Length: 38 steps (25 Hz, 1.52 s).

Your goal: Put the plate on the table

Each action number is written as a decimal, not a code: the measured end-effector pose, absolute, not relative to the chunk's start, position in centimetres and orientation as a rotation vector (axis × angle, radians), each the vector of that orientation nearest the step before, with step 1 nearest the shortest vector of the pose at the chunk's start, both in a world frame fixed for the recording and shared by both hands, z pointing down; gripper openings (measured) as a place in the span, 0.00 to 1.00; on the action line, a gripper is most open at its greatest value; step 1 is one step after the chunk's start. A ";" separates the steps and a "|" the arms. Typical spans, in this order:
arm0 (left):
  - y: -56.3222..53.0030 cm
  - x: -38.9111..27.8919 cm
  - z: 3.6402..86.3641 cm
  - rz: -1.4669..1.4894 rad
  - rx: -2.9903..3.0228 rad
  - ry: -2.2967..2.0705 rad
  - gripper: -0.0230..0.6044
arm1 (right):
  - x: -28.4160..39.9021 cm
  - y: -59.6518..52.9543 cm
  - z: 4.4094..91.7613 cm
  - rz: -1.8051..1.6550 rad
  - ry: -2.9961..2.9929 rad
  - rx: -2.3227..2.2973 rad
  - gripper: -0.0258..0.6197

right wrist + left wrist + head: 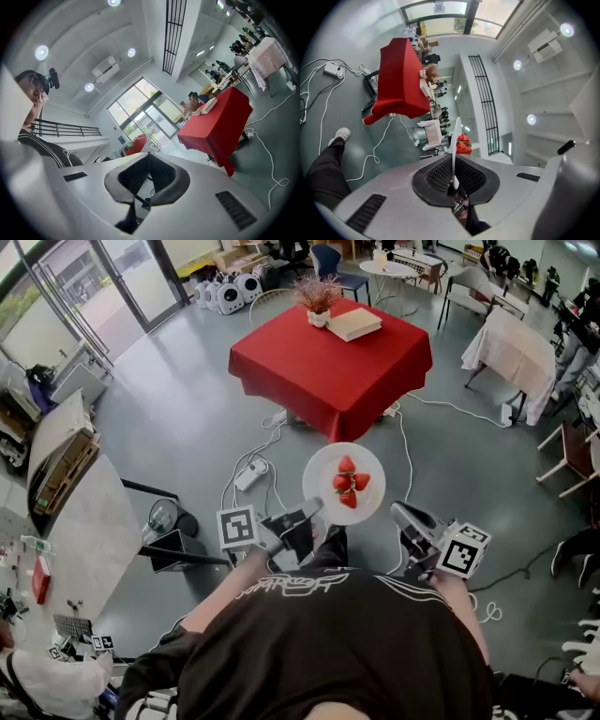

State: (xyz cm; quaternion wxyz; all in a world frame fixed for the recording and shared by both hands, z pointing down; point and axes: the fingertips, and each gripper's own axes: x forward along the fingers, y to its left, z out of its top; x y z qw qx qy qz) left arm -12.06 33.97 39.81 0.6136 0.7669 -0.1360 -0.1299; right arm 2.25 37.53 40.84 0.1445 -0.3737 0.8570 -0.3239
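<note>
A white plate [328,470] with three strawberries [348,482] hangs in the air over the grey floor, short of the red-clothed table [333,371]. My left gripper [314,509] is shut on the plate's near left rim. In the left gripper view the plate [455,136] stands edge-on between the pads, with the strawberries [463,144] beyond it. To the plate's right, my right gripper [401,512] is clear of it, its jaws together on nothing. The right gripper view shows the plate's rim [149,139] and the strawberries [135,143] past the jaws.
On the table lie a book [354,324] and a potted plant [317,298]. Cables and a power strip [249,474] trail over the floor in front of it. A white counter [84,521] is at the left, and cloth-covered tables and chairs [511,348] at the right.
</note>
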 end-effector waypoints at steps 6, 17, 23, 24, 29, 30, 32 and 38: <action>30.0 -10.9 40.3 -0.296 1.749 -0.302 0.06 | 3.5 34.1 41.9 -0.985 2.442 -1.098 0.05; 17.8 -8.1 42.7 -0.274 1.676 -0.296 0.06 | 7.0 23.1 43.8 -1.094 2.360 -1.200 0.05; 9.6 -6.0 43.8 -0.240 1.663 -0.279 0.06 | 8.9 15.5 44.4 -1.136 2.317 -1.242 0.05; 8.2 -5.7 43.9 -0.237 1.656 -0.276 0.06 | 9.1 14.3 44.5 -1.145 2.312 -1.247 0.05; 0.9 -4.7 44.2 -0.222 1.650 -0.279 0.06 | 10.5 7.4 44.5 -1.170 2.290 -1.270 0.05; -0.5 -4.5 44.0 -0.225 1.652 -0.273 0.06 | 10.7 5.9 44.5 -1.173 2.285 -1.271 0.05; -2.9 -4.2 43.7 -0.232 1.653 -0.266 0.06 | 10.9 3.3 44.6 -1.176 2.282 -1.268 0.05; -8.4 -4.5 44.0 -0.222 1.670 -0.275 0.06 | 11.2 -3.1 44.2 -1.130 2.291 -1.260 0.05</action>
